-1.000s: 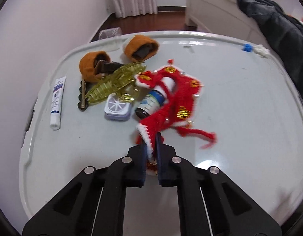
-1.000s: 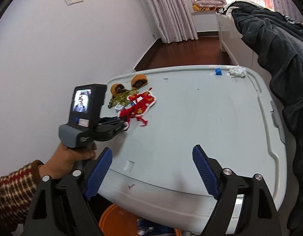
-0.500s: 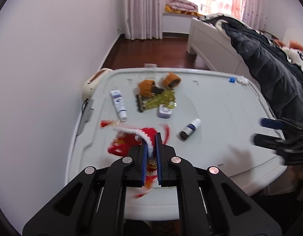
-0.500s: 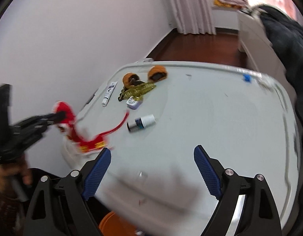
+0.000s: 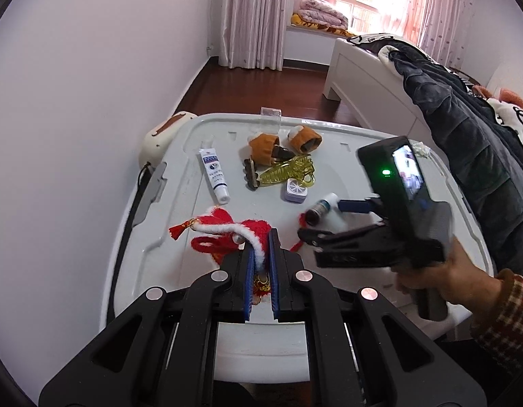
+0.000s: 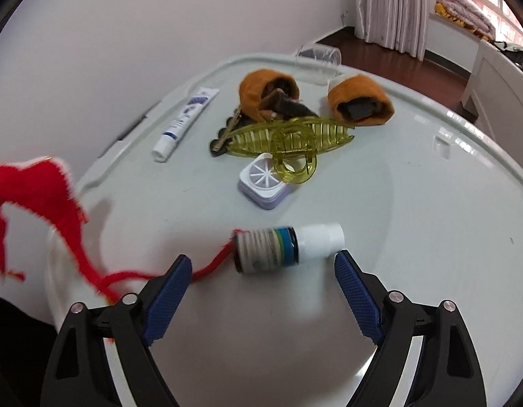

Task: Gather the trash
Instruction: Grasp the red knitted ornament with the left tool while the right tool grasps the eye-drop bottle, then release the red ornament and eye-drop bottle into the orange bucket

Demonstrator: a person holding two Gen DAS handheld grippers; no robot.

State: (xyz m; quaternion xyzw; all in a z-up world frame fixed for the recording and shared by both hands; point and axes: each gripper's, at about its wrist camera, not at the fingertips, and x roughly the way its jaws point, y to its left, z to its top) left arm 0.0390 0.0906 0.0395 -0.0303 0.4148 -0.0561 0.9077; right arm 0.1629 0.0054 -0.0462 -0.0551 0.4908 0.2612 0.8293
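My left gripper is shut on a red knitted ornament with white trim and holds it above the near left edge of the white bin lid. The ornament also shows blurred in the right wrist view, and its red cord trails to a small dark bottle with a white cap. My right gripper is open just in front of that bottle, one finger on each side, apart from it. In the left wrist view the right gripper reaches the bottle.
On the lid lie a white tube, two orange fuzzy pouches, a yellow-green hair claw, a small lilac case and a dark comb-like piece. A bed with dark bedding stands to the right.
My left gripper pulled the red ornament off the pile, back toward the lid's near left edge, uncovering the bottle. My right gripper moved in low toward the bottle, still open.
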